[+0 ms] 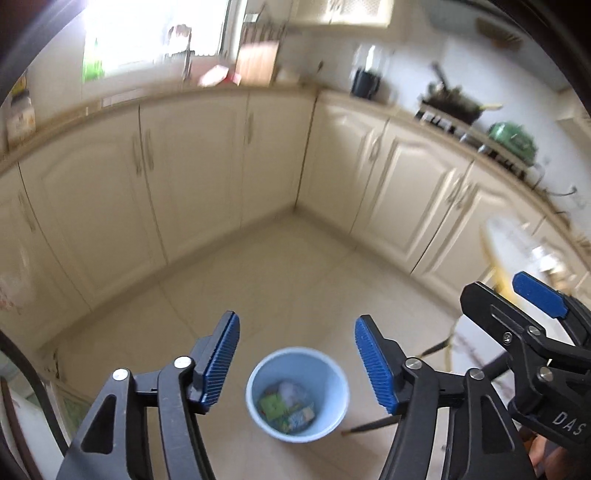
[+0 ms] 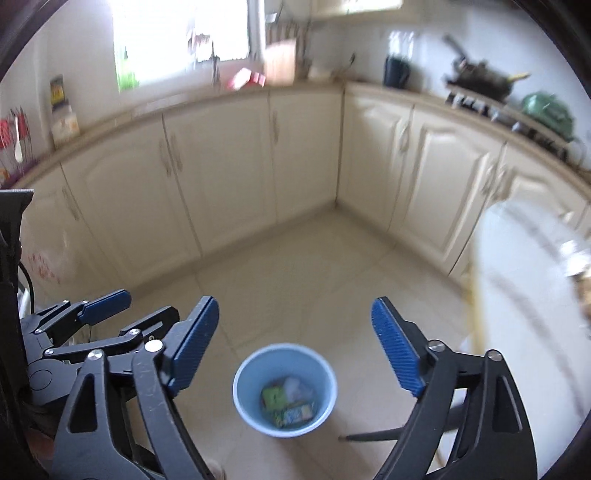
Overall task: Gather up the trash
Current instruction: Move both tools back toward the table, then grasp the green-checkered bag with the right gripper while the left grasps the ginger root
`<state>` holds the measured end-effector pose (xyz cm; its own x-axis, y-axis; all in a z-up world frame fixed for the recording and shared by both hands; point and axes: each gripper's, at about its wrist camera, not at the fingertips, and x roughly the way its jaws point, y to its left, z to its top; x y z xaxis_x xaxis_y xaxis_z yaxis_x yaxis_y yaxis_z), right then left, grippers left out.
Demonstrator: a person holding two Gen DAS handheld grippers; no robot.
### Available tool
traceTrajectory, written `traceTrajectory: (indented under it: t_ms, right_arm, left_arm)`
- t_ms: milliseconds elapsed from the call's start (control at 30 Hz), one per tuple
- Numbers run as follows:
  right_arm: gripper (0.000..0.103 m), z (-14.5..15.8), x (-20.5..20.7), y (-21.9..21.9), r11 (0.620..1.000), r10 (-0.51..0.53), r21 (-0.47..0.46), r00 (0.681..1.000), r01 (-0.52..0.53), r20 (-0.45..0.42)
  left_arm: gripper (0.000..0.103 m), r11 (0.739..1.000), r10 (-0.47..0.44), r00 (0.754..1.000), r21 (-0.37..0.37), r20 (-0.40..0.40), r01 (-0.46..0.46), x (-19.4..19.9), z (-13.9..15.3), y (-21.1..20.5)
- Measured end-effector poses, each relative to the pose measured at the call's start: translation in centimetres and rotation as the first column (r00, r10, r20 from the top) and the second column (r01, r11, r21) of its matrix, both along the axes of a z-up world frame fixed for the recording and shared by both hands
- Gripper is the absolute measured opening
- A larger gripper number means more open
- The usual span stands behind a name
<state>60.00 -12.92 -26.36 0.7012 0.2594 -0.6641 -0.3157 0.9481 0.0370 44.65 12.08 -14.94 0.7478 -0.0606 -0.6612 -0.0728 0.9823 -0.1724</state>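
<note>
We hold the left gripper (image 1: 297, 360) and right gripper (image 2: 293, 345) spread wide, both empty. The blue trash bin (image 1: 297, 394) (wrappers inside) sits low in the middle. Swinging fast, we could kick it over.

Cream panelled cabinets (image 1: 192, 177) wrap an L-shaped corner under a beige countertop (image 2: 221, 98), above a pale tiled floor (image 1: 280, 280). A bright window (image 2: 177, 33) floods daylight in. A white round table (image 2: 524, 295) stands at the right.
</note>
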Motion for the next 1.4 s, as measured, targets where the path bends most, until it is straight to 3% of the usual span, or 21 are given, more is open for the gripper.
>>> traceTrajectory:
  t_ms: [67, 233, 300, 433, 567, 700, 867, 1100, 1267, 1400]
  right_arm:
    - [0.093, 3.1, -2.2, -1.5, 0.999, -0.032, 0.017, 0.997, 0.031, 0.065]
    - [0.097, 9.2, -6.6, -6.2, 0.993, -0.107, 0.076, 0.976, 0.094, 0.189]
    - [0.103, 11.0, -8.2, -8.3, 0.988, -0.142, 0.084, 0.965, 0.127, 0.221]
    - [0.103, 14.0, -10.7, -13.7, 0.971, -0.238, 0.084, 0.931, 0.224, 0.277]
    - [0.103, 15.3, -12.4, -21.1, 0.929, -0.369, 0.090, 0.886, 0.358, 0.281]
    - [0.103, 14.2, -13.2, -29.2, 0.878, -0.474, 0.056, 0.848, 0.475, 0.236]
    - [0.103, 10.4, -11.5, -37.8, 0.867, -0.495, -0.041, 0.867, 0.497, 0.055]
    - [0.100, 5.5, -8.7, -42.0, 0.906, -0.419, -0.096, 0.905, 0.412, -0.071]
    - [0.089, 2.1, -6.2, -43.1, 0.922, -0.384, -0.105, 0.912, 0.372, -0.142]
    - [0.084, 1.2, -5.0, -43.5, 0.932, -0.359, -0.109, 0.919, 0.345, -0.162]
  left_arm:
    - [0.073, 1.000, -0.030, 0.998, 0.007, 0.062, 0.030, -2.1, 2.2, -2.4]
    - [0.079, 0.994, -0.113, 0.977, 0.037, 0.179, 0.108, -6.6, 5.5, -8.1]
    - [0.083, 0.988, -0.155, 0.965, 0.054, 0.213, 0.147, -7.6, 6.6, -11.2]
    - [0.084, 0.964, -0.265, 0.938, 0.073, 0.222, 0.255, -8.8, 6.6, -17.0]
    - [0.090, 0.930, -0.367, 0.911, 0.075, 0.188, 0.359, -6.3, 7.3, -22.6]
    - [0.091, 0.891, -0.452, 0.883, 0.101, 0.126, 0.442, -3.6, 7.0, -27.7]
    - [0.090, 0.861, -0.501, 0.865, 0.099, 0.007, 0.498, 4.2, 5.3, -33.0]
    - [0.090, 0.849, -0.515, 0.851, 0.072, -0.104, 0.523, 11.4, 3.5, -38.0]
    - [0.090, 0.854, -0.509, 0.852, 0.051, -0.124, 0.518, 13.5, 3.1, -38.9]
    - [0.090, 0.854, -0.508, 0.851, 0.054, -0.135, 0.518, 14.8, 2.2, -40.1]
